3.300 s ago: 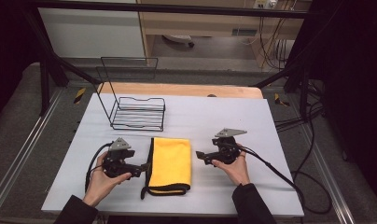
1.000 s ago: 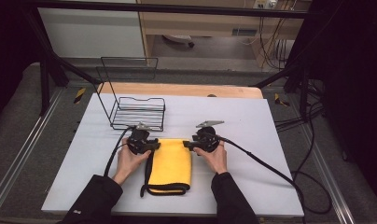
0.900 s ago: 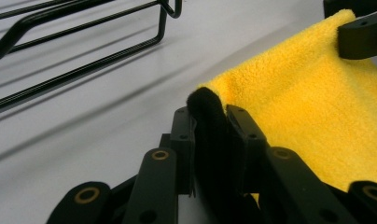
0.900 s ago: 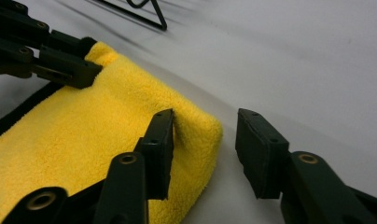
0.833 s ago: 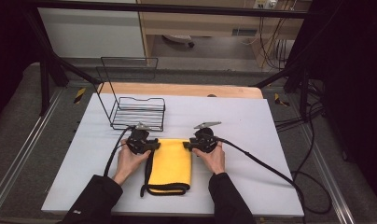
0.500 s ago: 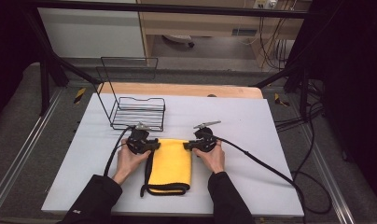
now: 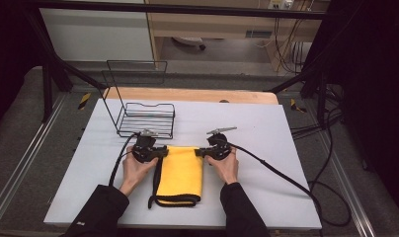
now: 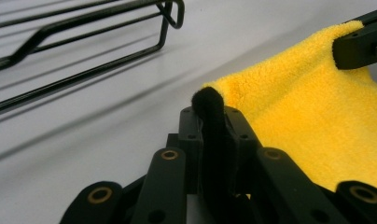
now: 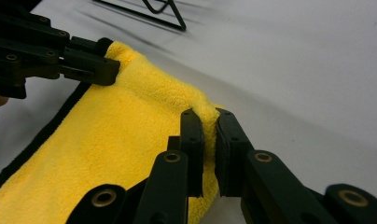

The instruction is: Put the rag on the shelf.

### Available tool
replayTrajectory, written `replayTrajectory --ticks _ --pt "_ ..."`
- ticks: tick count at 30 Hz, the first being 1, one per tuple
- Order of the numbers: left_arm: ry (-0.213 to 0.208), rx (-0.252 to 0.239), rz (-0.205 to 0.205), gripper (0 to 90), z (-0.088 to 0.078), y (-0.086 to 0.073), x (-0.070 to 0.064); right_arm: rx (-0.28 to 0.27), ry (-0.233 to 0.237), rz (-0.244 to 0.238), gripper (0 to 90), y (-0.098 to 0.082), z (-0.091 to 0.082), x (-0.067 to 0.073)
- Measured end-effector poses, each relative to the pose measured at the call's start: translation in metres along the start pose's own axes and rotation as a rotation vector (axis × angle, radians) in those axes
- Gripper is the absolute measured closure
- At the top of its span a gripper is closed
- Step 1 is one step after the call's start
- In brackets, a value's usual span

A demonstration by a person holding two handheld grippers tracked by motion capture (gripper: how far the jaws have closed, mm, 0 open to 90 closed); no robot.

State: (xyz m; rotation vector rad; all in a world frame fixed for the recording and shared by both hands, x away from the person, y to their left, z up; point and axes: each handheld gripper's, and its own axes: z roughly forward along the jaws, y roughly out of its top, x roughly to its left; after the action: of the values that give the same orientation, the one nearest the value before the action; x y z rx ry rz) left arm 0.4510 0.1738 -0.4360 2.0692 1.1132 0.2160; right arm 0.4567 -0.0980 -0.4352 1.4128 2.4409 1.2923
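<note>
We judged the work to be at its early stage: both far corners of the yellow cloth [image 7: 181,170] had been gripped, and nothing more of a fold or a lift was visible yet. The cloth lay flat on the white tabletop [image 7: 266,128], lengthwise toward us, just in front of the wire rack [image 7: 145,118] and not touching it.

Our left gripper [image 8: 210,116] had its jaws closed tight on the far left corner, pinching the black trim; in the left gripper view that dark edge stood up between the jaws. Our right gripper [image 9: 209,122] was likewise closed on the far right corner, with a ridge of yellow pile squeezed between its jaws. In the high view the left gripper [image 7: 160,152] and the right gripper [image 7: 199,153] faced each other across the far edge of the cloth.

What remained, as we read it, was the whole carrying move: raising the far edge and bringing it over, whether to fold the cloth toward its near edge or to lift it away. The near edge with its black border sat undisturbed on the tabletop.

Counting: 1 cloth, 1 wire rack, 2 grippers, 2 hands, 1 tabletop. We also saw 2 cables, 1 trailing from each gripper.
</note>
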Motion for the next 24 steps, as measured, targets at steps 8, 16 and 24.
replayTrajectory --ticks 8,16,24 --pt "-0.029 -0.089 -0.008 79.3 -0.022 -0.001 -0.005 -0.087 0.025 -0.054 83.4 0.000 -0.020 0.014" --pt "-0.036 -0.162 0.015 79.2 -0.043 -0.001 -0.013 -0.162 0.054 -0.088 83.5 0.000 -0.040 0.027" --pt "-0.038 -0.210 0.030 79.2 -0.061 -0.002 -0.022 -0.217 0.063 -0.139 83.4 -0.001 -0.056 0.037"
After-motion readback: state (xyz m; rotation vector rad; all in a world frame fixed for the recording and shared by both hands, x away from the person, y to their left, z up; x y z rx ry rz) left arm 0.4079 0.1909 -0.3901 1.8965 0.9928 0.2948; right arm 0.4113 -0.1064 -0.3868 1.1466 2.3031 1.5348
